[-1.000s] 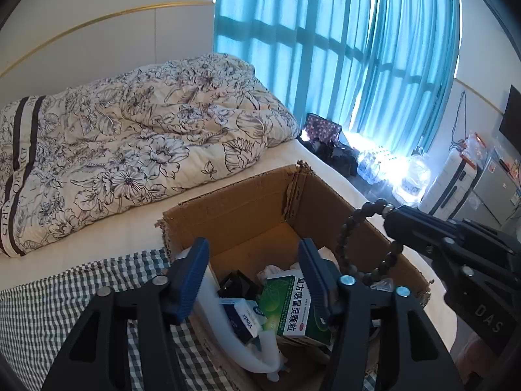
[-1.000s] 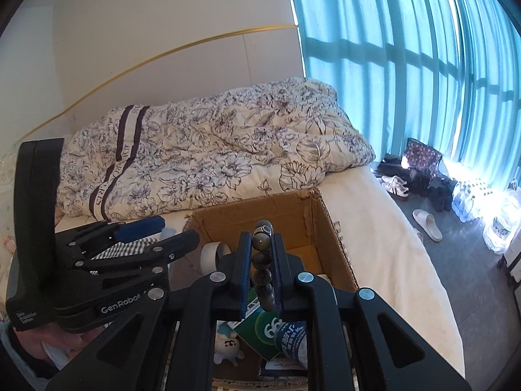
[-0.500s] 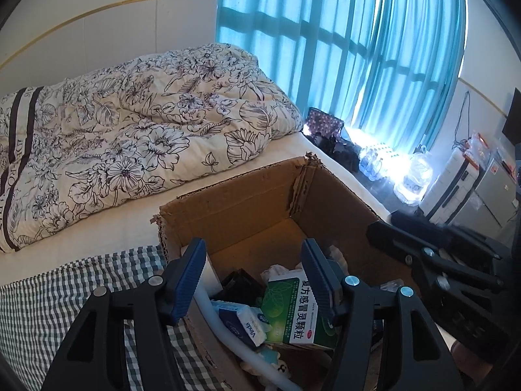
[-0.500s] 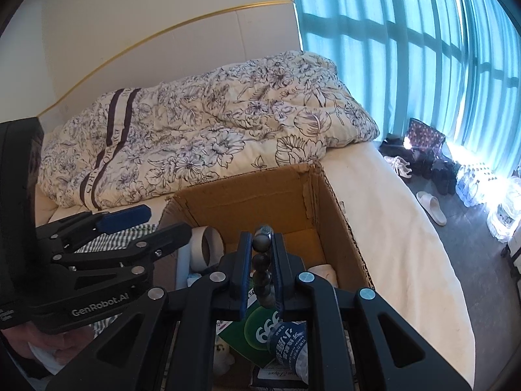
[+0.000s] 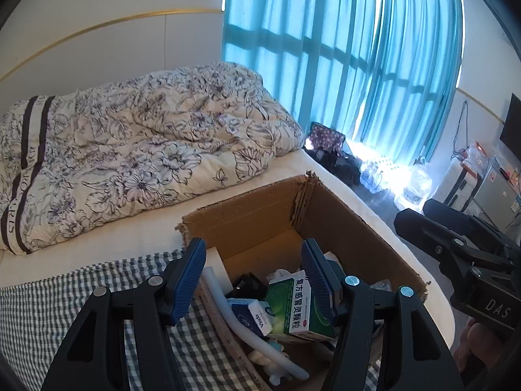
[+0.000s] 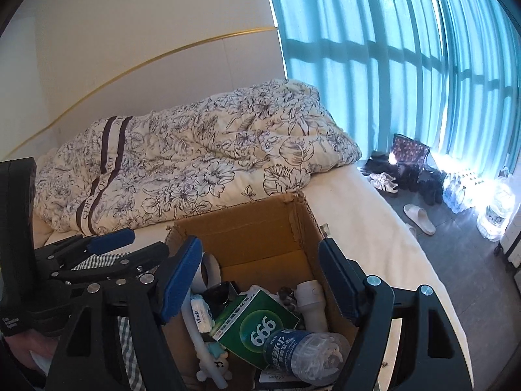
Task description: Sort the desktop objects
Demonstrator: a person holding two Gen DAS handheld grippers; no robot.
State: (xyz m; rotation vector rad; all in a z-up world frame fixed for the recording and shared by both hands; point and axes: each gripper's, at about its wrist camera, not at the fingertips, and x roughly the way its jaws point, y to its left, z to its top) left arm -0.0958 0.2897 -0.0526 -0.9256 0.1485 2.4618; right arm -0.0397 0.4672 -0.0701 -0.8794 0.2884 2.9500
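Your right gripper [image 6: 260, 277] hangs over the open cardboard box [image 6: 257, 228], which sits on the bed. Its jaws have just been opening and now stand wide apart, with nothing between them. The string of dark beads [image 6: 288, 296] lies down in the box, beside a white tube-shaped thing [image 6: 312, 303] near the right wall. No pad touches the beads.

Your left gripper [image 5: 254, 277] is also open, with its blue pads [image 5: 187, 280] spread apart and nothing held. Its jaws have been opening a little more. It hangs over the near left corner of the box, and its left finger is over the checked cloth [image 5: 42, 306] that lies on the bed just beside the box.

Inside the box you can see a green medicine box [image 6: 257, 322] in the middle. A clear water bottle [image 6: 306, 352] lies on its side at the near edge, partly on the green box. A small blue and white tissue pack [image 6: 200, 312] sits at the left side. A bent white tube [image 6: 192, 319] runs along the left wall, and a little white toy [image 6: 215, 365] lies at the near left corner. A roll of white tape [image 6: 208, 267] leans in the far left corner.

A flowered blanket [image 6: 195, 163] is bunched up on the bed behind the box.
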